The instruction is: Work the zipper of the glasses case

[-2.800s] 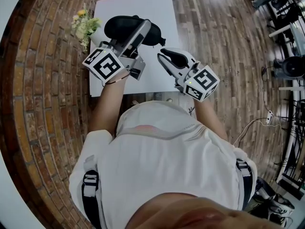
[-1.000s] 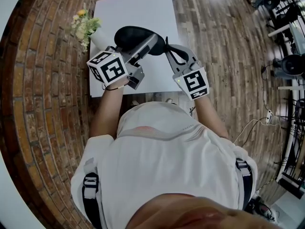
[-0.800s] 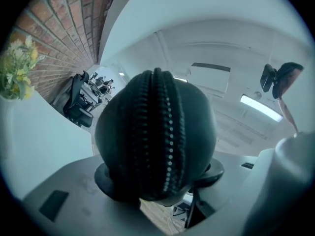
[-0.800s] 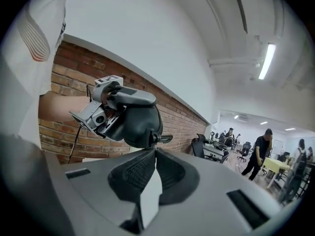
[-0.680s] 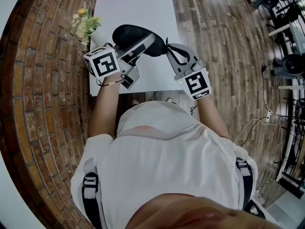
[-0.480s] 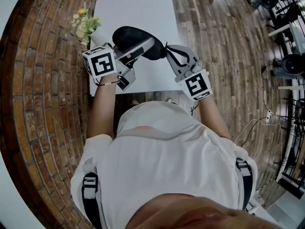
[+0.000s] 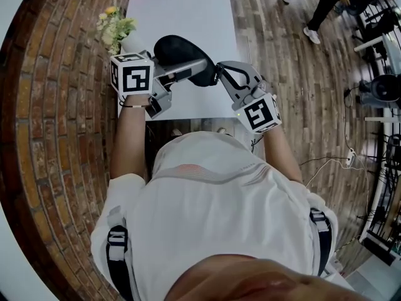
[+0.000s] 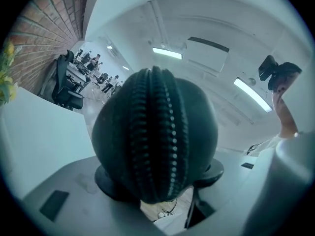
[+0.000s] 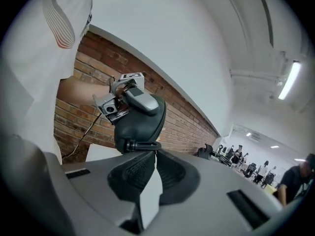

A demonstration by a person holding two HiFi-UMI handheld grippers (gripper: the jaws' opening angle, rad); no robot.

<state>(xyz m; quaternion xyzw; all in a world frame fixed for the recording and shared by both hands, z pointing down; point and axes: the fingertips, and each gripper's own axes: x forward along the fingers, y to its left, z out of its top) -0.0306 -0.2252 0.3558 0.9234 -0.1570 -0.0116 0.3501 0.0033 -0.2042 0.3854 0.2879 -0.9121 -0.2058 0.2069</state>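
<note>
The glasses case (image 7: 178, 50) has turned with the left gripper (image 7: 188, 68) and is held over the desk (image 7: 182, 11). It is judged light, with a semi-rigid shell; grip the body and draw by the zipper pull (image 9: 140, 145). The left fingers (image 8: 74, 191) clamp the body. The right gripper (image 7: 217, 74) has its fingers pressed together, pinching the pull at the case's end.

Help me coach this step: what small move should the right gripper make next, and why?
Probably draw the right gripper along the zipper teeth: it pinches the zipper pull at the end of the glasses case, and the left gripper clamps it.
</note>
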